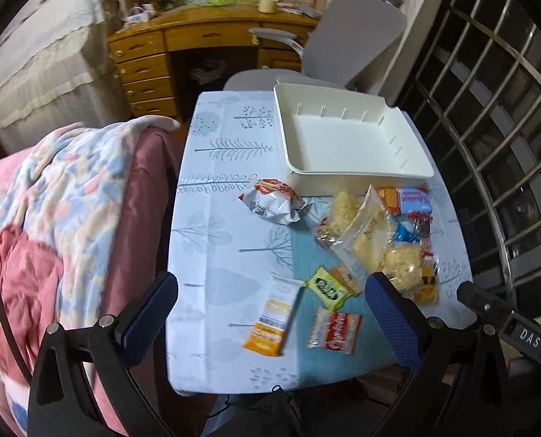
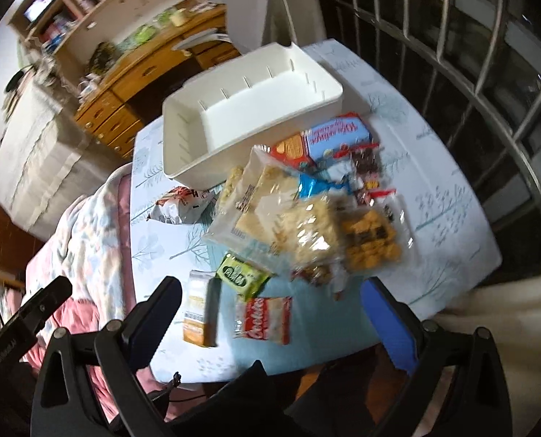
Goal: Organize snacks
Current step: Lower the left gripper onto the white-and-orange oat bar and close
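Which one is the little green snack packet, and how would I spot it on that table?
Start at the big white bin at the far end of the table and come back toward the near edge, past the heap of clear bags. The green packet lies flat there, between a white-and-orange packet and a red-and-white one. It is the only bright green wrapper.

— What stands behind?
— A wooden desk (image 1: 197, 36) with drawers, a cup (image 1: 267, 4) on it, and a grey office chair (image 1: 350, 43).
— And at the sides?
— A floral blanket (image 1: 70, 189) left, window bars (image 1: 489, 73) right.
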